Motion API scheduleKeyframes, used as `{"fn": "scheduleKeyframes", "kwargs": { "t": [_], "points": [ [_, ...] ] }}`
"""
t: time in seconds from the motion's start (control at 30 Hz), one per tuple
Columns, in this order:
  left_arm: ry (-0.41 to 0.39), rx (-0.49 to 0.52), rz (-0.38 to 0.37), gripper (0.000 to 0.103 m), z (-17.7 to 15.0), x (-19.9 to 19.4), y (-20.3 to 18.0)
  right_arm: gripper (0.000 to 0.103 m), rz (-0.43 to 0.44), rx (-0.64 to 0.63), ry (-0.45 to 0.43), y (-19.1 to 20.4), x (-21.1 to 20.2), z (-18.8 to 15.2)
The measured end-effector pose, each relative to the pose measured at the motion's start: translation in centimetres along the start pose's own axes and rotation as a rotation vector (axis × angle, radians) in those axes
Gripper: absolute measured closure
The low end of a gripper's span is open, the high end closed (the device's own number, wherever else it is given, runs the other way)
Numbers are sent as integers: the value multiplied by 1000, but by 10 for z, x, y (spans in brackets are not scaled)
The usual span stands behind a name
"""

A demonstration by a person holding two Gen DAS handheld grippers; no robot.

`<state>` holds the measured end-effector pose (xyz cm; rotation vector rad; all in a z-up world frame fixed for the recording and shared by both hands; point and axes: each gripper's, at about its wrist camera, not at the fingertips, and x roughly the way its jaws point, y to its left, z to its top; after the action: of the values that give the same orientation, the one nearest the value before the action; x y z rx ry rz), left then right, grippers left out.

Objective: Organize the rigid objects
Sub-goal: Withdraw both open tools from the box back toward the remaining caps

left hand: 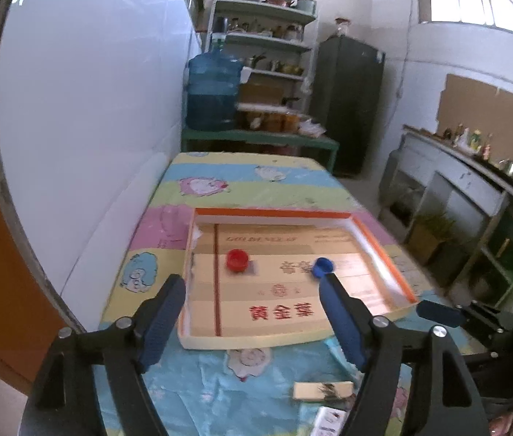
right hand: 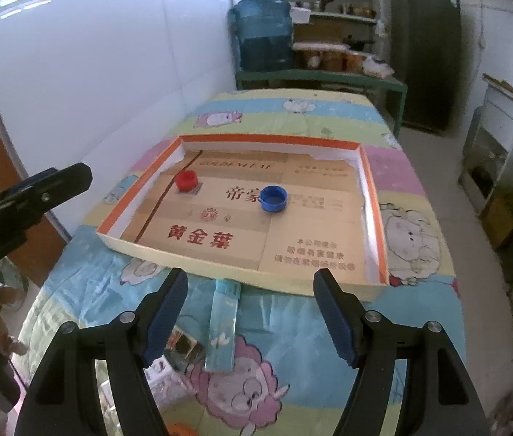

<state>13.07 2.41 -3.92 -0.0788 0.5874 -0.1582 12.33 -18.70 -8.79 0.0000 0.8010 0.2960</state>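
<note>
A shallow cardboard tray (left hand: 252, 341) (right hand: 234, 272) with orange rims lies on the table. Inside it sit a red bottle cap (left hand: 237, 259) (right hand: 186, 180) and a blue bottle cap (left hand: 322, 266) (right hand: 273, 198), apart from each other. My left gripper (left hand: 252, 283) is open and empty, held above the tray's near edge. My right gripper (right hand: 251, 279) is open and empty, in front of the tray. A light blue flat stick-shaped pack (right hand: 223, 323) lies on the cloth between the right fingers. A small tan rectangular piece (left hand: 321, 389) lies near the left gripper.
The table has a cartoon-print cloth (right hand: 412, 239) and stands against a white wall (left hand: 92, 109). Small printed cards (right hand: 180, 348) lie on the cloth near the right gripper's left finger. A blue water jug (left hand: 214, 91), shelves and a dark fridge (left hand: 351, 101) stand beyond the table.
</note>
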Motion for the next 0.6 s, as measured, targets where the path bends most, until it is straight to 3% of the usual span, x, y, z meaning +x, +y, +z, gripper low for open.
{"fn": "scheduleKeyframes", "kwargs": {
  "t": [0.23,0.43,0.6],
  "points": [
    [5,54,42,27,-14,-18,-11,30,-13,5,-31,6,-28,-13],
    [45,19,9,27,-29,-31,-9,30,-28,7,-41,11,-50,-30],
    [70,26,26,27,-40,-40,-13,30,-38,11,-38,14,-60,-44]
  ]
}}
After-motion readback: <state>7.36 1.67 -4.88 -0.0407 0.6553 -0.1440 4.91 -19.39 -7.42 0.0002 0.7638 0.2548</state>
